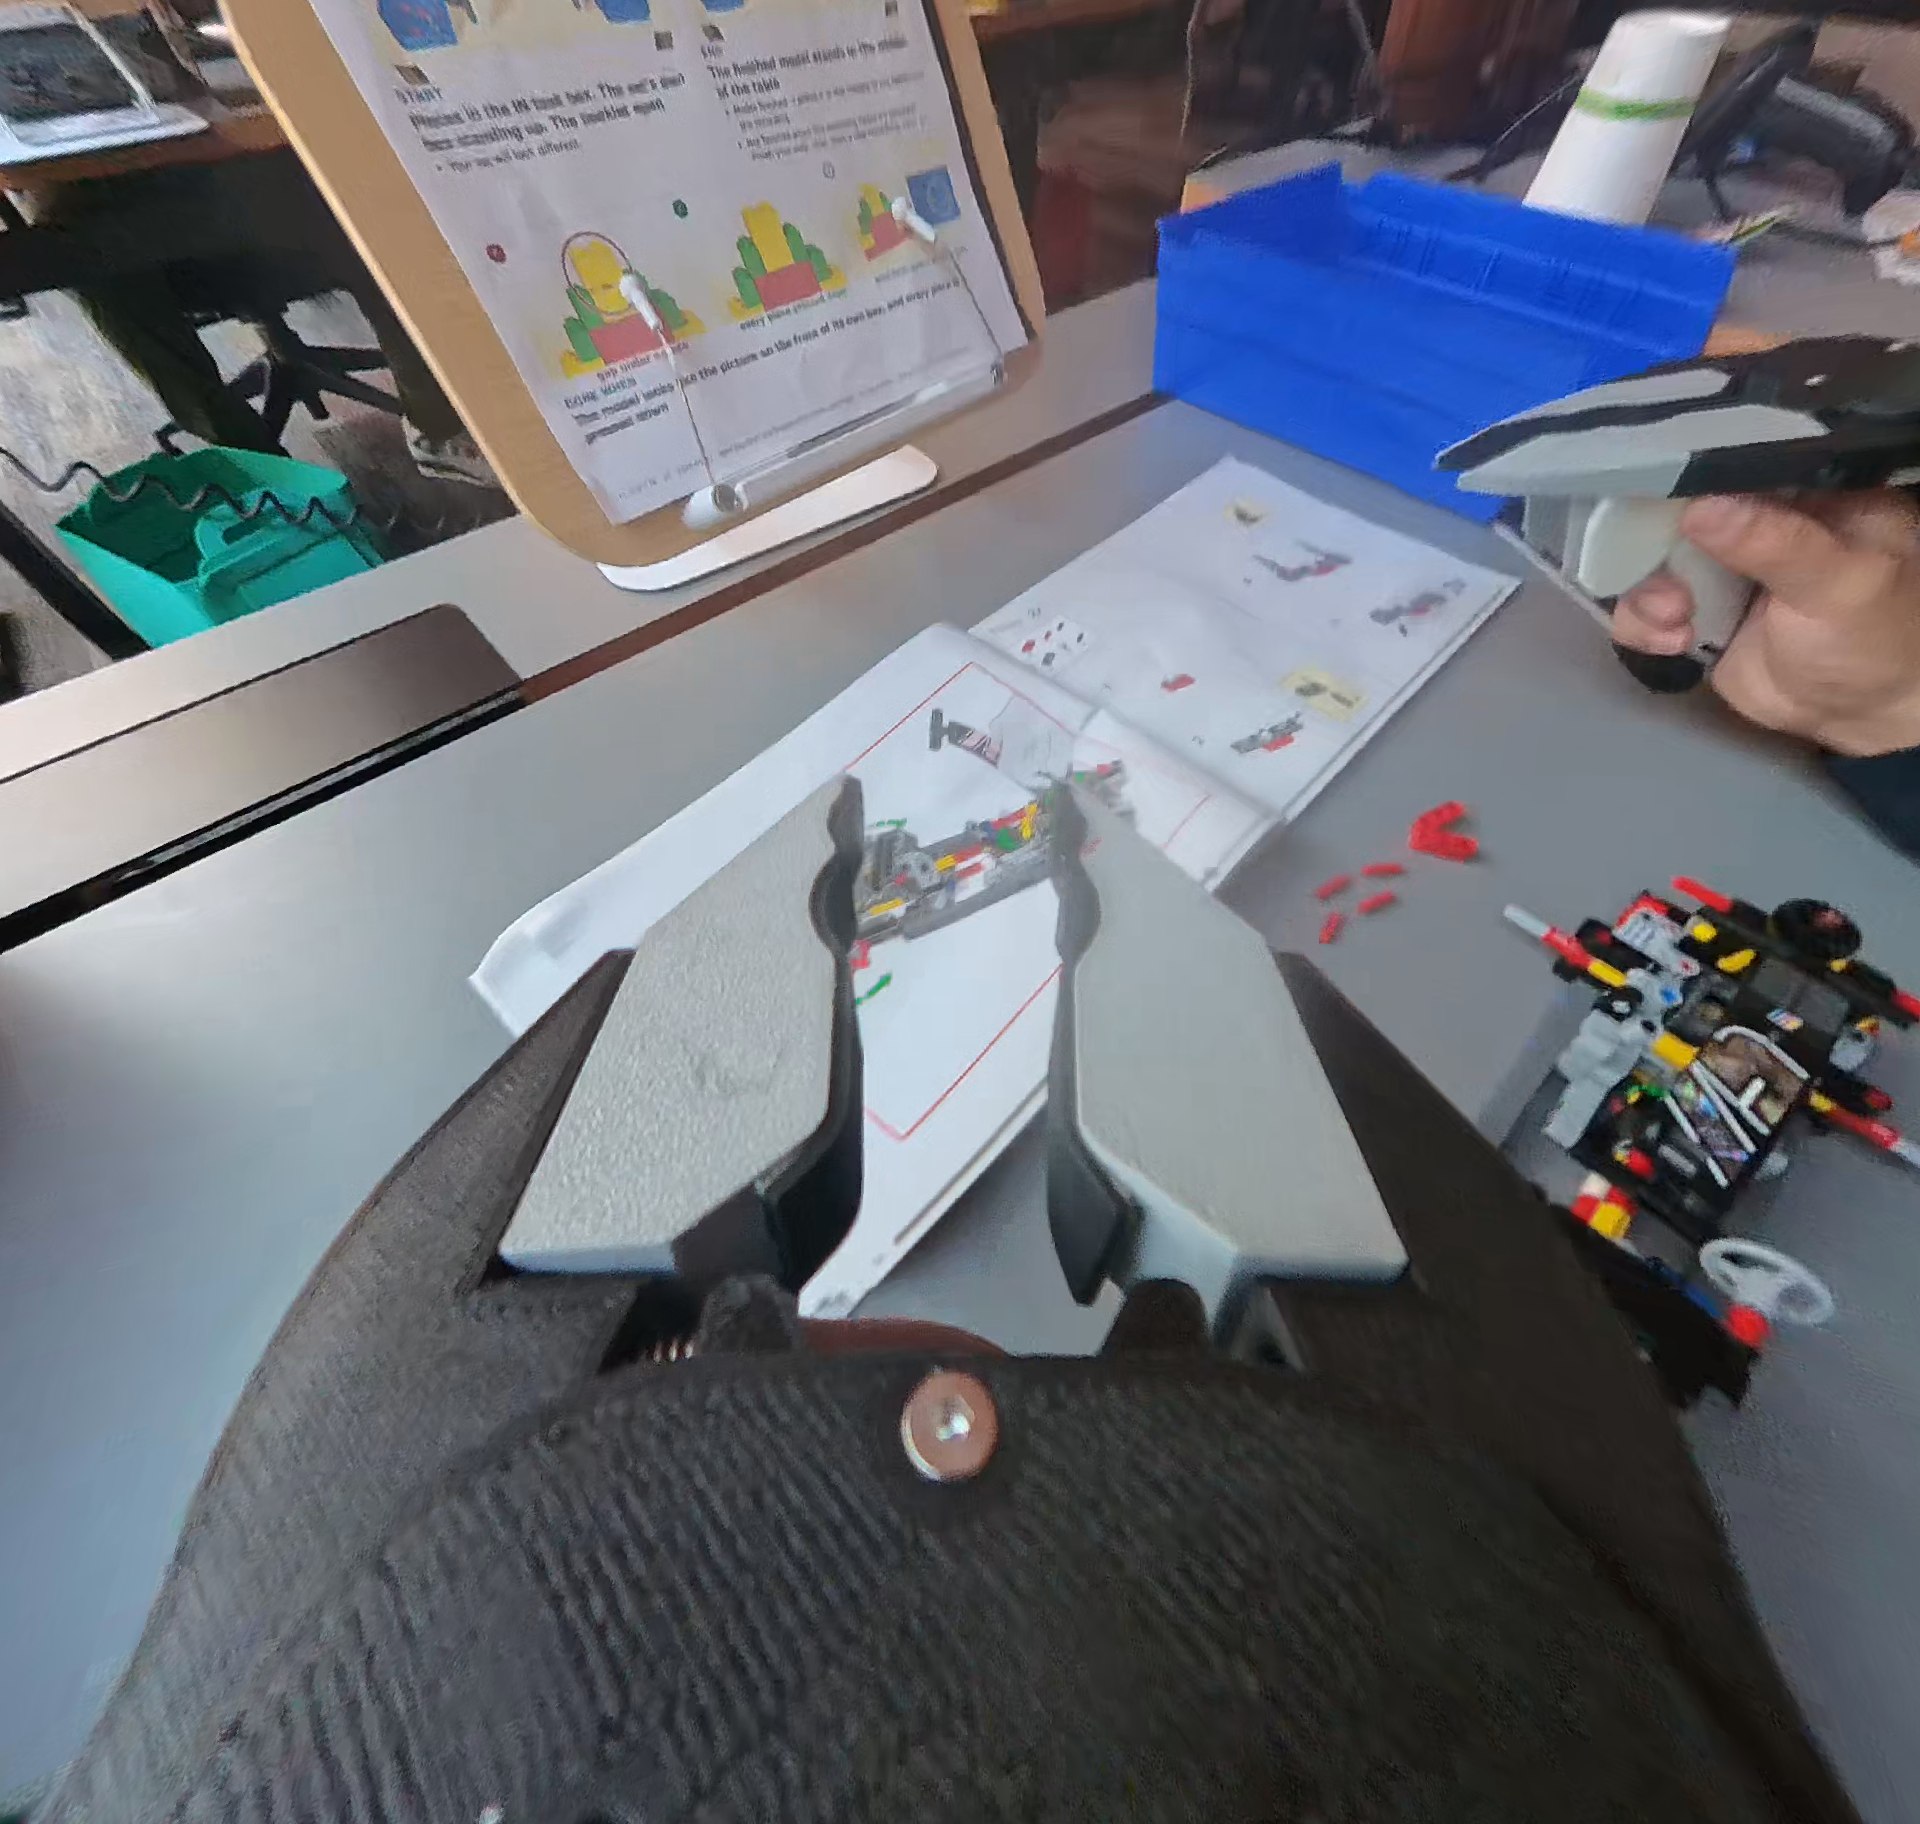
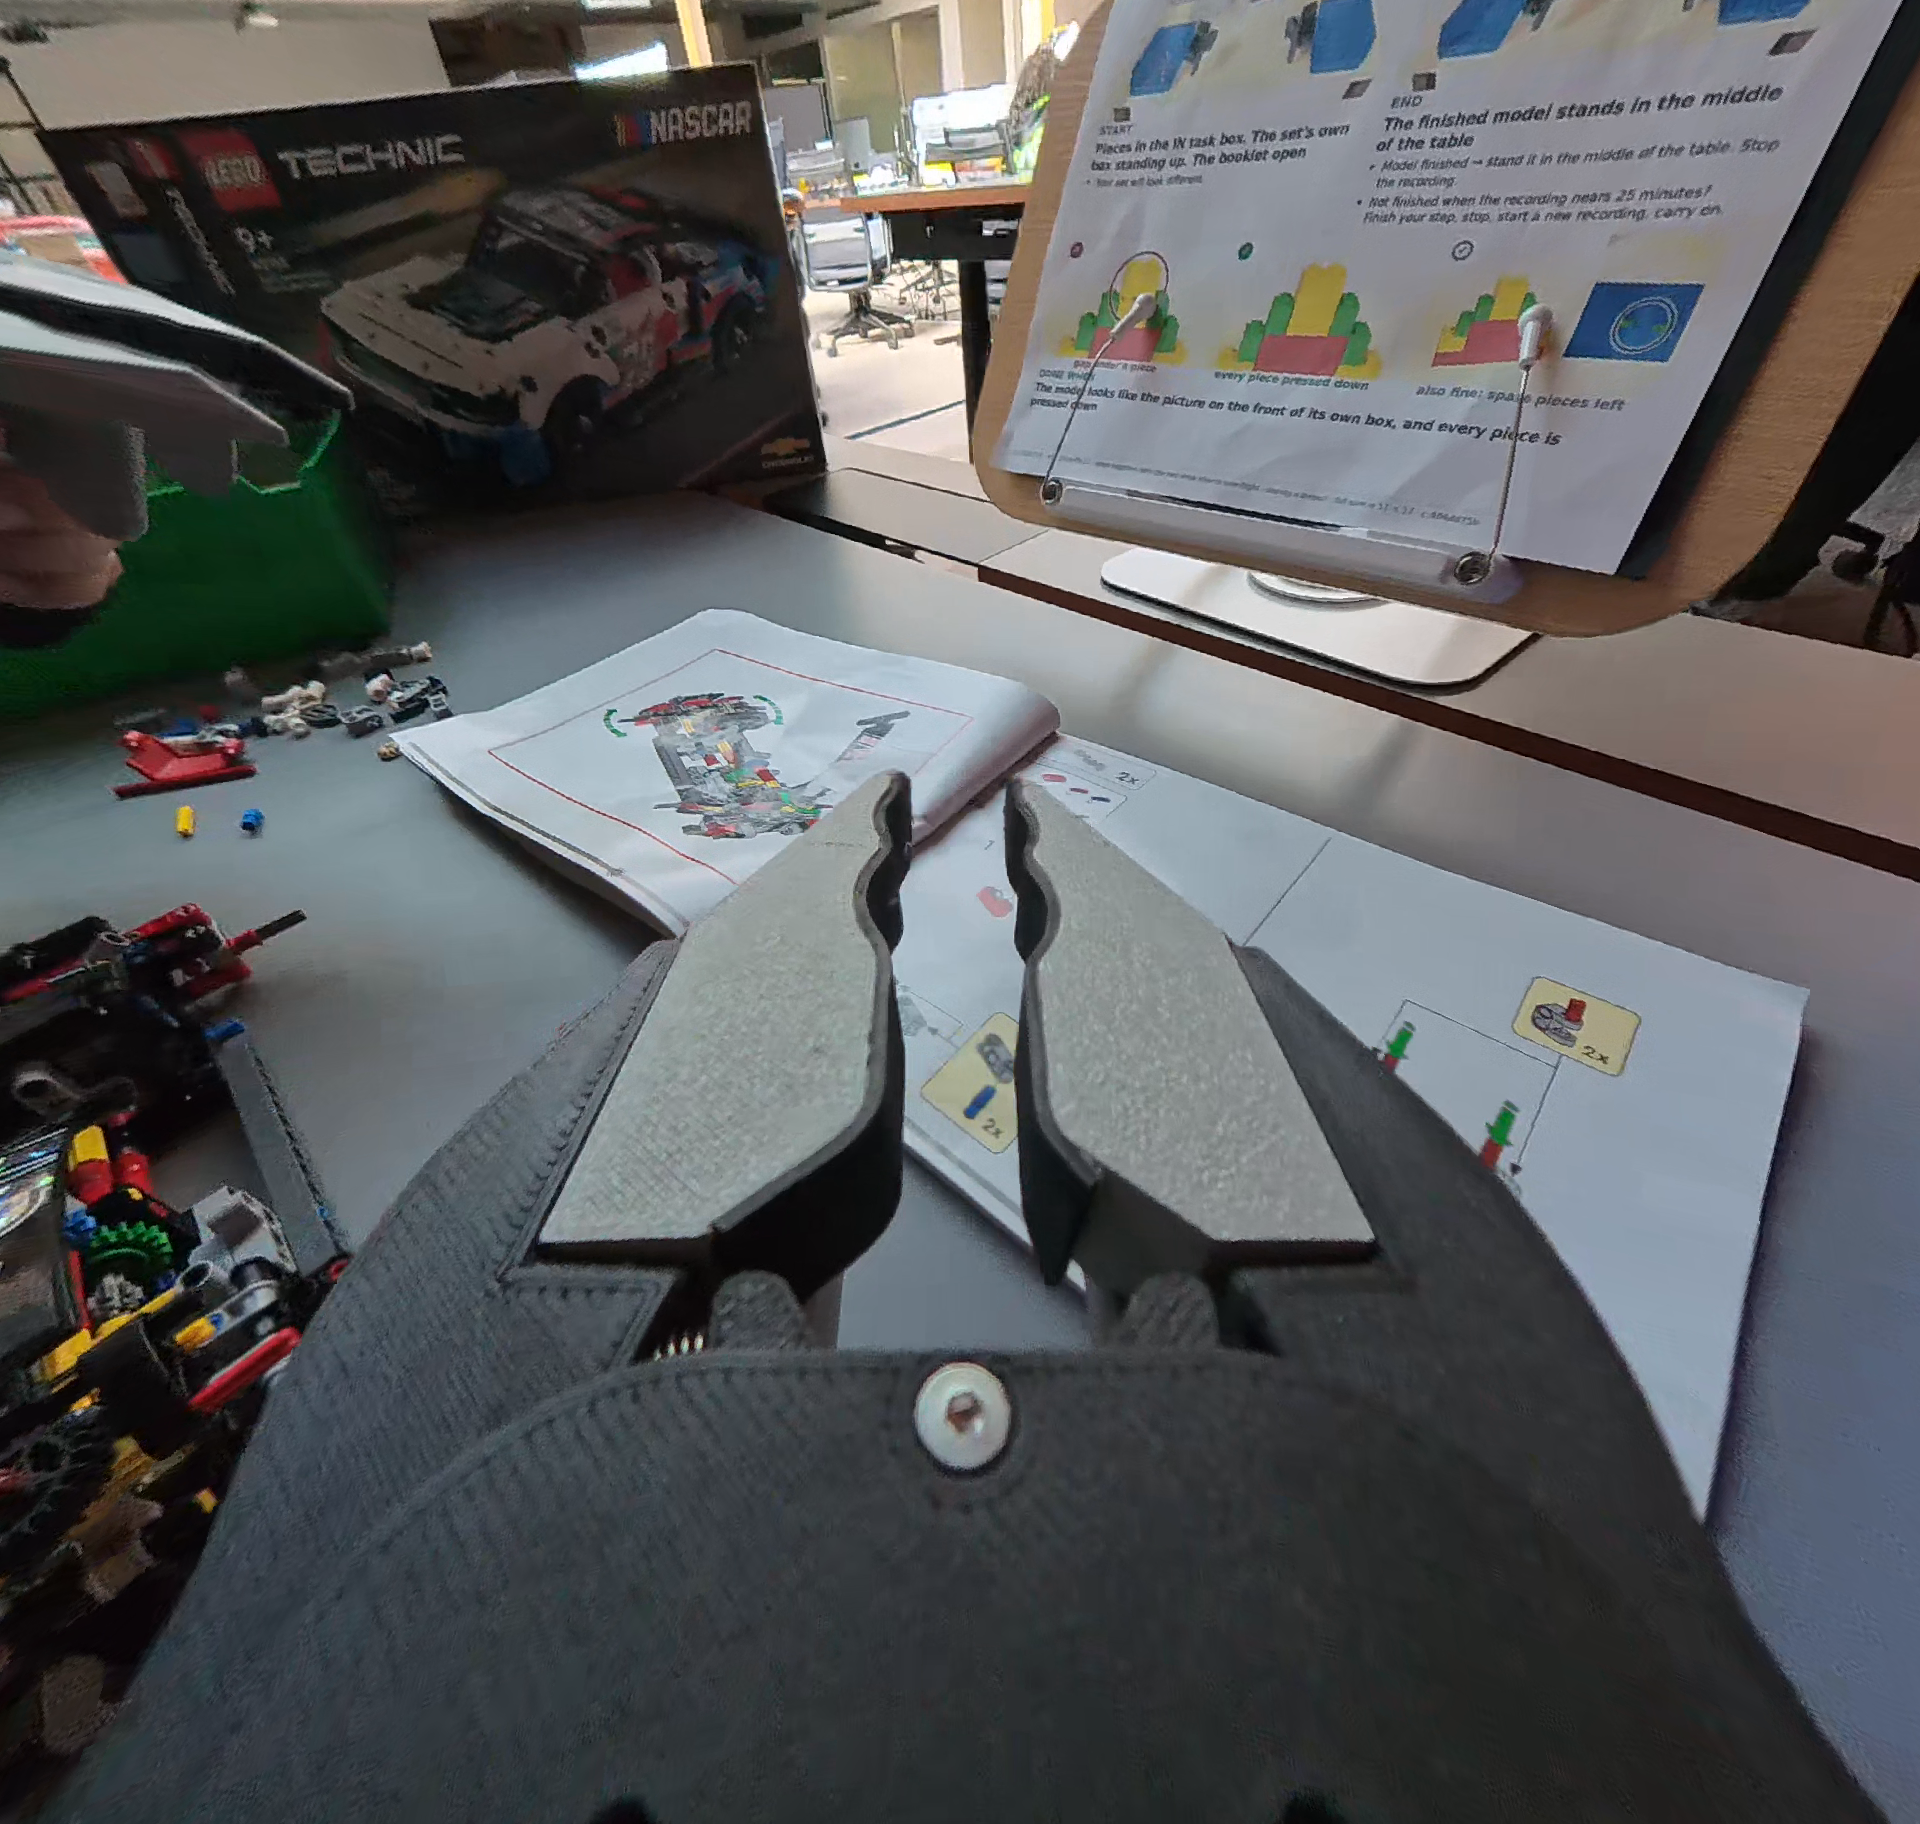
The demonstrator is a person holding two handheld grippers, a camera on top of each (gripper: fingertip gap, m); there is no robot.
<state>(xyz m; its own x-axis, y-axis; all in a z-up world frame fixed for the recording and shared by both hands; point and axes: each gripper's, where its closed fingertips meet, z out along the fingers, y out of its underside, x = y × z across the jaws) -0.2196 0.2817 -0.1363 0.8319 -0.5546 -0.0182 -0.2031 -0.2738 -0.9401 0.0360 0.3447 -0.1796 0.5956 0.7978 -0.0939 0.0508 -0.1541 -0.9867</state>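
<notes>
Both hand-held grippers, left [image 1: 956, 818] and right [image 2: 956, 808], hover released and empty over the open booklet [image 2: 727, 735]; beside it lie loose pieces [image 1: 1371, 891] and a part-built model [image 1: 1704, 1057].

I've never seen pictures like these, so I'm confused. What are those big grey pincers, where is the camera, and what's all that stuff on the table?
Each pincer is a hand-held gripper with two fingers, and a person squeezes one in each hand. A camera sits on each, looking along its fingers.

One picture comes from the left gripper, the other from the right gripper. Both are open and hold nothing.

Both hang over an open instruction booklet on the grey table. Nearby lie a half-built toy car, small red pieces, a blue bin, the set's box and a sheet on a stand.
</notes>
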